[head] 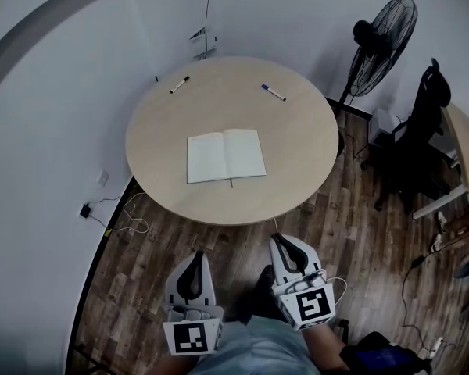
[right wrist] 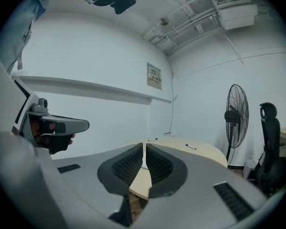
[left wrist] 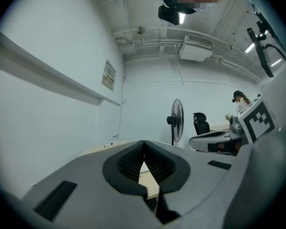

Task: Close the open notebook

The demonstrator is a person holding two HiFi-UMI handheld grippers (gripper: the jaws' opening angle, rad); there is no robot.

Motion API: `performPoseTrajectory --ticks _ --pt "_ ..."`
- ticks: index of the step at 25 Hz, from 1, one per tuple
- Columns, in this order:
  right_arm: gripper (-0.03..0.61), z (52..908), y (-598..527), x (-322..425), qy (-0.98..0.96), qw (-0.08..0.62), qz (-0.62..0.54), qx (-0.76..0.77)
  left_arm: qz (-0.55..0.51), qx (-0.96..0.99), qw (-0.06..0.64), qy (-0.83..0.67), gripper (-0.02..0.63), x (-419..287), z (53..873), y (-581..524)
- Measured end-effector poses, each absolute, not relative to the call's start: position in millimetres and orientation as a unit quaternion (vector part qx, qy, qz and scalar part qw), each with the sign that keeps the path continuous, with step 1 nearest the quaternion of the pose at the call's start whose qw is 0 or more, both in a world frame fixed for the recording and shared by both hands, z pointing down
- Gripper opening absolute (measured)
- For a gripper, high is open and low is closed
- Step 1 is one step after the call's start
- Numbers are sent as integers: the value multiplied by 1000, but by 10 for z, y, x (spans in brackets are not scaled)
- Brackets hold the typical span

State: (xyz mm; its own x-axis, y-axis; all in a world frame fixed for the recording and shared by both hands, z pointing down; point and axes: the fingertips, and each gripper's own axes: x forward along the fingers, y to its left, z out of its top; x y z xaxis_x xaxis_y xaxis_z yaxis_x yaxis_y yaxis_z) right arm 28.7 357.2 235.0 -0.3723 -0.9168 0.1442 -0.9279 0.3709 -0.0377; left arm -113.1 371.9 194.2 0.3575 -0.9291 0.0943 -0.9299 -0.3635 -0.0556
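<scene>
We are holding the left gripper [head: 193, 258] and right gripper [head: 279, 241] level, jaws pinched together and empty, well short of the round surface [head: 297, 131], apparently readying an approach to the notebook [head: 225, 155] lying open at its centre

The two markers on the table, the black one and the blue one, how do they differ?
The black marker lies at the far left of the table; the blue marker lies at its far right. In the head view the black marker slants up to the right, the blue marker down. Both lie flat beyond the open notebook, clear of it.
</scene>
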Motion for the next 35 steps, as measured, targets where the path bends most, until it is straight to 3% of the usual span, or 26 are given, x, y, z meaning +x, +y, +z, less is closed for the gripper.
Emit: performPoseTrajectory --ticks 17,35 --pt "51 2708 2007 898 -833 24 96 544 106 814 -3 -571 20 -465 2163 2189" --pt "51 2338 370 1141 -875 -9 56 480 85 770 -19 -631 20 -177 1880 801"
